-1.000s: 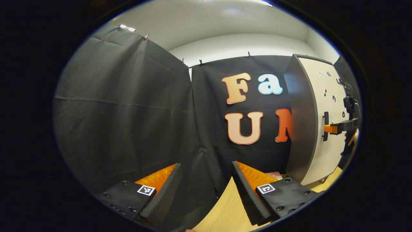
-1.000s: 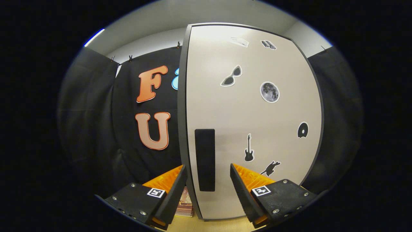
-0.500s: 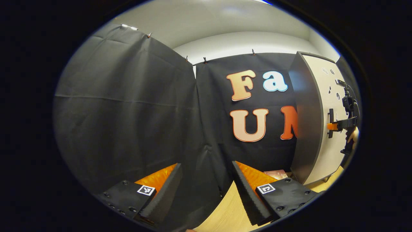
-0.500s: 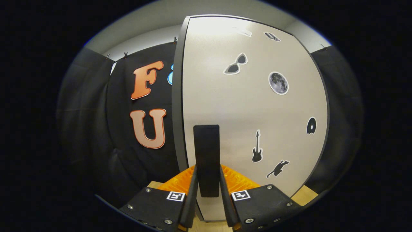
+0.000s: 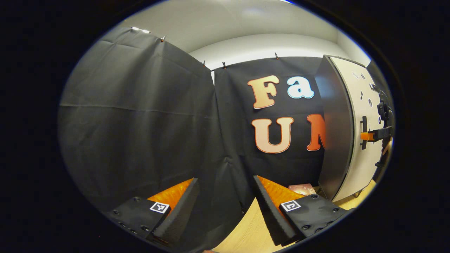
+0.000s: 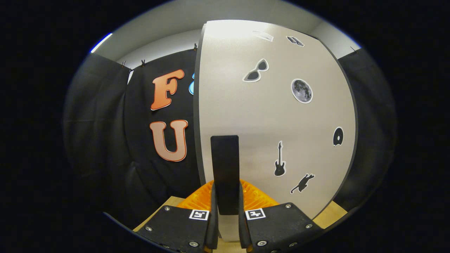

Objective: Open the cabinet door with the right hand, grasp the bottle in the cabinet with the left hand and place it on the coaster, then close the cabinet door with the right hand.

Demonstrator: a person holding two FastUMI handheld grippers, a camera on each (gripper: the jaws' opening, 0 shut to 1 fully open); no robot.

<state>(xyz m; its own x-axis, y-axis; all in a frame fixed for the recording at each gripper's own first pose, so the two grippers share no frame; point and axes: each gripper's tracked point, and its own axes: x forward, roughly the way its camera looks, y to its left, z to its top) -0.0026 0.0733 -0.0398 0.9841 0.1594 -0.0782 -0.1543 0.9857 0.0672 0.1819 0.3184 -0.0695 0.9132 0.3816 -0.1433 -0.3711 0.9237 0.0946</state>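
A: Left gripper view, item one?
B: Left gripper, fingers standing wide apart, holding nothing, hovering over the pale wooden table and facing the black cloth wall.

A: Anything at the right edge?
B: Cabinet, dark side panel showing, pale cabinet door lying flush. Right gripper is meeting the door's dark handle. A reddish-brown coaster is lying on the table just beside the cabinet's foot.

A: Right gripper view?
B: Right gripper, fingers sitting narrowly apart, pressing both sides of the upright handle. The cabinet door, carrying small stickers, is showing no gap.

A: The bottle?
B: Cannot tell; the door is covering the interior.
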